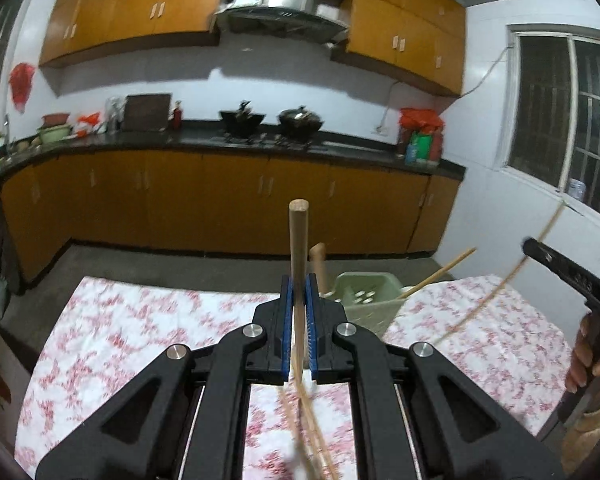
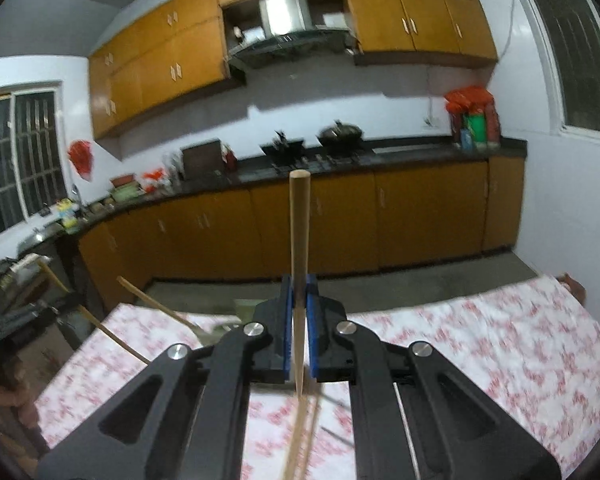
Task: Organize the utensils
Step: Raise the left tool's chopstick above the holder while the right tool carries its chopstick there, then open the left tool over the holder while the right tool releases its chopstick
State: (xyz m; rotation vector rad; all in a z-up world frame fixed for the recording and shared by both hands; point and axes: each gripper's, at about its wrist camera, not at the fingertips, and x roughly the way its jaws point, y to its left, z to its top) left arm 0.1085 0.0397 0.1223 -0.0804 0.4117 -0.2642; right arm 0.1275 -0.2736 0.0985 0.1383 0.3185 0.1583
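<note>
Wooden chopsticks clamped in left gripper; apparently another in right gripper.

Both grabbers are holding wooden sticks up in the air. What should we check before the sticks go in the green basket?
1. Left gripper shut on its wooden stick: ok.
2. Right gripper shut on its wooden stick: ok.
3. Green basket standing upright on the flowery tablecloth: ok.
4. Room left in the basket: cannot tell; utensils already lean in it.
5. Sticks lifted off the cloth: cannot tell; lower ends blurred.
</note>
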